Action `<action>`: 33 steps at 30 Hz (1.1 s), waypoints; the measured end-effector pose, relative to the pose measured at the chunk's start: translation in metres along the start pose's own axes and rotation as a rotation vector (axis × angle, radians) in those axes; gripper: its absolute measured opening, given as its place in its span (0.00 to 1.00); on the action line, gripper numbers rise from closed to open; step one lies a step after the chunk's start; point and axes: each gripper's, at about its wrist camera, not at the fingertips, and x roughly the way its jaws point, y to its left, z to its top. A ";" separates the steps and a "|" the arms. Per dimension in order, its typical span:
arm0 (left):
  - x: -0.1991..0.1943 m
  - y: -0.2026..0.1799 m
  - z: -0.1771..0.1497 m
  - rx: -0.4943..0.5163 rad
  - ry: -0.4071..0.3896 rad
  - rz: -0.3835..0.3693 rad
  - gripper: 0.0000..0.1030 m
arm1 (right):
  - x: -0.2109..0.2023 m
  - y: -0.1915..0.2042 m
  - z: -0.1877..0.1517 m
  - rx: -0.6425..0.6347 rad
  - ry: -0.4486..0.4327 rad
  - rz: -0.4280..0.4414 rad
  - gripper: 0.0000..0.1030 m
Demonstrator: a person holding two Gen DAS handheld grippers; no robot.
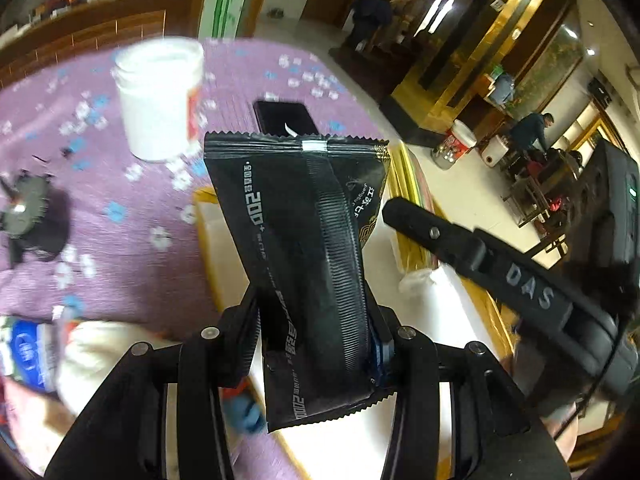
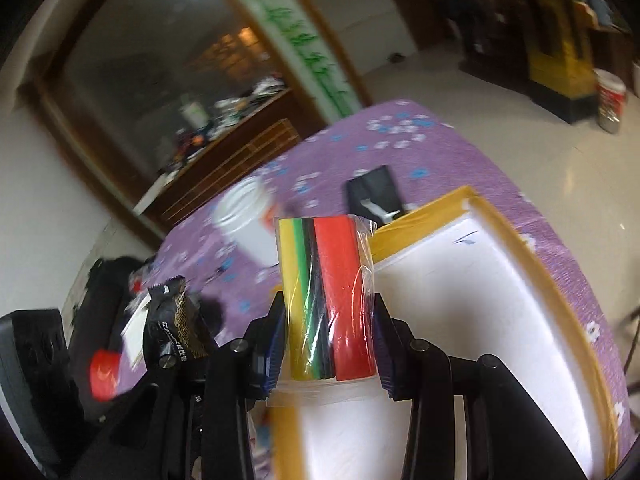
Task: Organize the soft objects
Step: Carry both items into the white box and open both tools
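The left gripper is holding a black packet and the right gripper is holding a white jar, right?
Not quite. The left gripper does hold the black packet, but the right wrist view shows the right gripper holding a clear-wrapped bundle of coloured strips. The white jar sits on the table.

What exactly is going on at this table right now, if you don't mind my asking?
A person is sorting soft items with a handheld gripper in each hand. The left gripper holds a black sachet upright, and the right gripper is clamped on a clear-wrapped pack of coloured strips. Both are over a white, yellow-edged box on the purple tablecloth. A white tub and a dark phone sit behind.
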 end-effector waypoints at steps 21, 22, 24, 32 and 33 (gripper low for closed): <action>0.040 -0.010 0.000 0.039 0.013 0.117 0.48 | 0.058 -0.038 -0.010 0.025 0.148 -0.106 0.43; 0.038 -0.009 0.001 0.032 0.010 0.111 0.48 | 0.056 -0.038 -0.009 0.025 0.145 -0.109 0.47; 0.034 -0.009 0.002 0.029 0.008 0.104 0.48 | 0.053 -0.039 -0.008 0.034 0.131 -0.108 0.54; -0.013 -0.016 -0.006 0.044 -0.059 0.056 0.48 | 0.026 -0.038 0.000 0.047 0.023 -0.100 0.54; -0.021 -0.017 -0.009 0.052 -0.076 0.053 0.48 | 0.022 -0.036 0.000 0.044 0.004 -0.098 0.54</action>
